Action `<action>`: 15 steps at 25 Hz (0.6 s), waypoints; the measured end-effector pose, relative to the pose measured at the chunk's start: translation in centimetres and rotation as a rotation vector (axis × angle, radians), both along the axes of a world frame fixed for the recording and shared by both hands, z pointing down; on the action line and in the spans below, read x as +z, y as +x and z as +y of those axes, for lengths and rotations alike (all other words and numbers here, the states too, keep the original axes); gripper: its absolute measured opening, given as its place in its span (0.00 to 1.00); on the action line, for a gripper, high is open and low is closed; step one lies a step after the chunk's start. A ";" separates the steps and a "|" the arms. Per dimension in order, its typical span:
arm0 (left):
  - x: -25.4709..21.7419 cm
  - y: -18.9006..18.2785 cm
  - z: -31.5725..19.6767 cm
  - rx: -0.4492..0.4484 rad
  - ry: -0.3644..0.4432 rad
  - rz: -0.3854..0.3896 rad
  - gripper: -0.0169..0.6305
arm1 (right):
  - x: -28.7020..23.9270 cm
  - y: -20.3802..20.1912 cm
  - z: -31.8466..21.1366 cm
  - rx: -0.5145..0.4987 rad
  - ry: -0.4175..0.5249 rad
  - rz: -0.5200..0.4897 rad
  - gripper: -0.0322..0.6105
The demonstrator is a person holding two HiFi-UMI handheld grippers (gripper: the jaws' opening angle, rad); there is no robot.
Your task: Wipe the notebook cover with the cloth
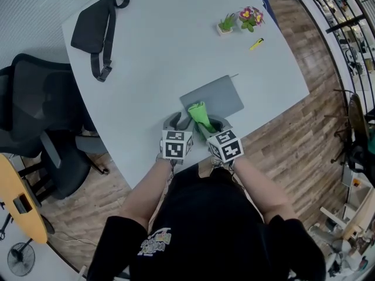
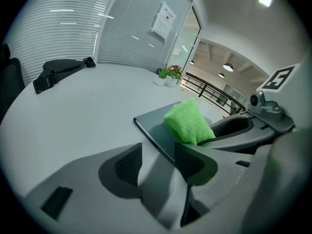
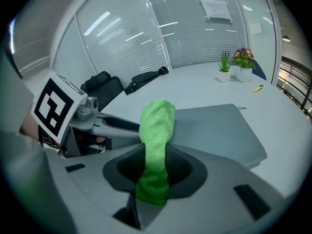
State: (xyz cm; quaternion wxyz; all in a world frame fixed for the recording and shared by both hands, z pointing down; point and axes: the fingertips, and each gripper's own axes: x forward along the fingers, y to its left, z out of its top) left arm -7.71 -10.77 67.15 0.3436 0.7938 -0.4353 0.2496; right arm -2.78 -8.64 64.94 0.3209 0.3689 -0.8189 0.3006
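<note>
A grey notebook lies closed on the pale table, near its front edge. My right gripper is shut on a bright green cloth, whose free end stands up over the notebook's near-left corner. In the head view the cloth rests at that corner, between both grippers. My left gripper is open with only bare table between its jaws. It sits just left of the notebook edge, close beside the right gripper.
A black sling bag lies at the far left of the table. Two small potted plants and a yellow marker sit at the far right. A black office chair stands left of the table.
</note>
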 end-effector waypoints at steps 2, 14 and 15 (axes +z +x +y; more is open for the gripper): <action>0.0 0.0 0.0 0.007 0.003 -0.005 0.35 | 0.5 -0.2 0.0 -0.002 -0.007 0.015 0.23; 0.0 0.0 -0.1 0.014 0.005 -0.006 0.35 | 1.1 -0.4 -0.4 -0.008 -0.026 0.035 0.23; 0.0 0.0 -0.2 0.013 0.006 -0.008 0.35 | 1.1 -0.4 -0.4 -0.013 -0.026 0.033 0.23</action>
